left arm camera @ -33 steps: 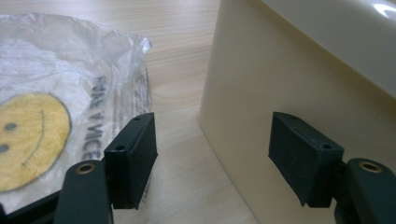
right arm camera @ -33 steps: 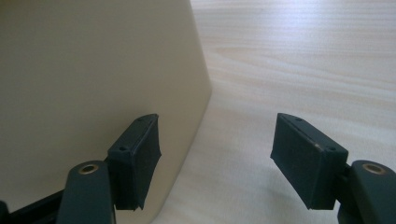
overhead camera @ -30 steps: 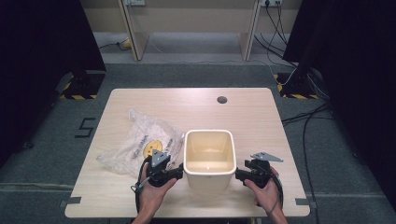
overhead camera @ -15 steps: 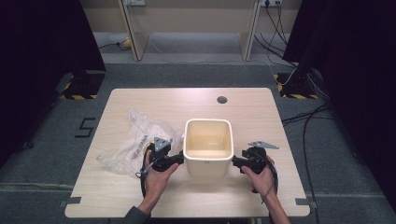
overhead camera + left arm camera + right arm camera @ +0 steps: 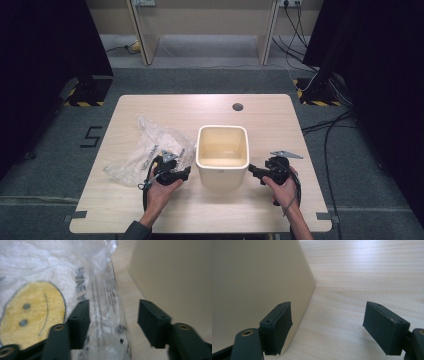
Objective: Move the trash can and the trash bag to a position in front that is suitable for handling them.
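Centrally, one wooden table carries one cream bin and one crumpled plastic bag, its smiley-face contents blurred. Two grippers flank the bin: the left gripper, jaws just closing, straddles the bag's edge; the right gripper, just widening, holds nothing.
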`<state>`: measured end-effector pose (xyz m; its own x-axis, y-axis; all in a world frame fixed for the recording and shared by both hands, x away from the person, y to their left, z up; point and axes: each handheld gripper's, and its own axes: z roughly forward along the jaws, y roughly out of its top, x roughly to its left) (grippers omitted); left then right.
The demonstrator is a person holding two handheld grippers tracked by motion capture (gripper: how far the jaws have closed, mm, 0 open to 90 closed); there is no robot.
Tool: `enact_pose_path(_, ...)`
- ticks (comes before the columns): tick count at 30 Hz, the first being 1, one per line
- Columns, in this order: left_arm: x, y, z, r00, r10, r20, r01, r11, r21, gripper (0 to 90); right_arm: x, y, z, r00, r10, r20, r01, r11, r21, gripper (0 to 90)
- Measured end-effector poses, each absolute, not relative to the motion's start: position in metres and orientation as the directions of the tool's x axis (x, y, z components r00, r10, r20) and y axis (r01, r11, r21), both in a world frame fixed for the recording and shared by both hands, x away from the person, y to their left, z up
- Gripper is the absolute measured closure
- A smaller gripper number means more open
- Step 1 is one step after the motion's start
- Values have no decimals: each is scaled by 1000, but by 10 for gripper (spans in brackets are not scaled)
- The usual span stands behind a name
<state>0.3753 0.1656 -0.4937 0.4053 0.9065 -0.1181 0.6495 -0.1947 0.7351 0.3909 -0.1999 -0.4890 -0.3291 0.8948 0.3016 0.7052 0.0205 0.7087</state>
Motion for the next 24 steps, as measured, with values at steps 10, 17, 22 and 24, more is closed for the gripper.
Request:
enact_pose_path(10, 354, 195, -498, 489, 871, -47, 627, -314, 713, 673, 387, -197, -494, -354, 891, 285, 713, 60, 698, 222)
enact_pose_path(17, 337, 224, -499, 494, 869, -10, 638, -354, 684, 613, 384, -201, -495, -356, 893, 276, 716, 71, 695, 220)
enact_pose_path(22, 342, 228, -482, 416, 908, -46, 628, -250, 737, 408, 385, -204, -495, -342, 898, 278, 720, 61, 691, 220)
enact_pose_path(24, 347, 225, -480, 404, 913, -55, 630, -234, 740, 375, 385, -204, -495, -344, 898, 276, 718, 62, 693, 220)
